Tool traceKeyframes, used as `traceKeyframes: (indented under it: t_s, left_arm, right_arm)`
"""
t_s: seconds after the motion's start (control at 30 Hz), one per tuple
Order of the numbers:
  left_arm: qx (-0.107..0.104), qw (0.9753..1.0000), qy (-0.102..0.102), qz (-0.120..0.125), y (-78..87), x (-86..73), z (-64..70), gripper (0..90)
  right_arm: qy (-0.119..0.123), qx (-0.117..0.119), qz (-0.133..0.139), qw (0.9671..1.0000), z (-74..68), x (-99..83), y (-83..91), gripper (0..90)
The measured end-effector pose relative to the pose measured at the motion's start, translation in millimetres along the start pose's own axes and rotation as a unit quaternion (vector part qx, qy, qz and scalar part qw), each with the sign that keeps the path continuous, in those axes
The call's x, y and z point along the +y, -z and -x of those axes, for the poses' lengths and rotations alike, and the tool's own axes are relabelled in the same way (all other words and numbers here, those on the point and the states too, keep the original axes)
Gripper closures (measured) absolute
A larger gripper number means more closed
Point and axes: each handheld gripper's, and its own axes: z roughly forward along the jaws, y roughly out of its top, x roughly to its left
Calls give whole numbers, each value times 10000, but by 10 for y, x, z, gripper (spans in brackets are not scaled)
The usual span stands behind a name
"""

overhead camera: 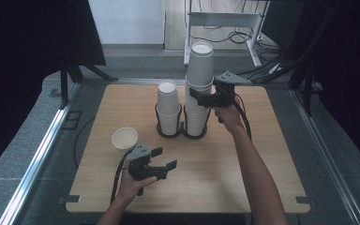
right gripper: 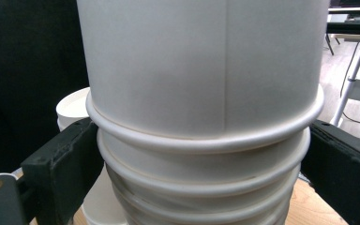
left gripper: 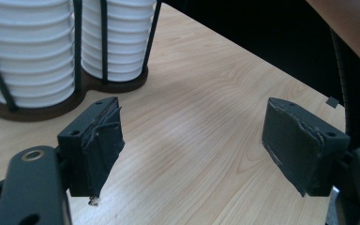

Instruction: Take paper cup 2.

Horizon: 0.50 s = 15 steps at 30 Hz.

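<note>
1. The thing being worked on looks like the tall stack of white paper cups (overhead camera: 198, 91) sitting in the right well of the dark wire 2-slot cup holder (overhead camera: 182, 129), toward the far middle of the light wooden table (overhead camera: 243, 159). A shorter stack of white paper cups (overhead camera: 168, 110) fills the left well just beside it.
2. The right gripper (overhead camera: 201, 98) is up at the tall stack, roughly at mid height, with 1 jaw on either side. In the right gripper view the black pads (right gripper: 63, 171) flank the rolled rims (right gripper: 206, 140), and I honestly cannot tell if they are pinching yet or just bracketing.
3. The left gripper (overhead camera: 164, 159) hangs over the near left of the table with its jaws spread wide and nothing between them. A single white paper cup (overhead camera: 124, 138) stands upright just behind it.
4. Handling guess: paper cups weigh next to nothing, but the thin walls dent easily and nested ones tend to stick together. The rolled rim is the stiffest bit, so I'd grip right under a rim with light pressure.
5. Risk: squeeze too hard and the wall crumples; pull crooked and several cups may lift, or the tall stack leans.
</note>
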Motion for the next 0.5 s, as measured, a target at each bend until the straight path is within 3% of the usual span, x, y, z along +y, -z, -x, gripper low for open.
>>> traceKeyframes:
  t_s: [0.07,0.1,0.13,0.17,0.2,0.23,0.3,0.33,0.5]
  left_arm:
    - [-12,9999,75,107,-21,145,-7,196]
    - [-12,9999,75,107,-21,145,-7,197]
    - [57,9998,41,171,-29,262,11,196]
    - [57,9998,41,171,-29,262,11,197]
    - [88,9995,-74,283,-24,431,50,194]
    - [88,9995,-74,283,-24,431,50,186]
    - [146,9989,-173,400,-20,584,78,183]
    - [198,9987,-221,424,-25,733,69,176]
    - [268,9978,-96,594,-21,964,37,175]
  right_arm:
    - [6,22,6,10000,4,-2,2,41]
    - [6,22,6,10000,4,-2,2,41]
    - [10,25,17,10000,5,-5,3,41]
    - [10,25,17,10000,5,-5,3,41]
    - [13,19,28,10000,3,-8,3,41]
    - [13,19,28,10000,3,-8,3,41]
    - [22,25,28,10000,5,-8,5,41]
    - [14,23,31,10000,5,-9,3,41]
    - [21,10,-5,10000,-1,-3,9,41]
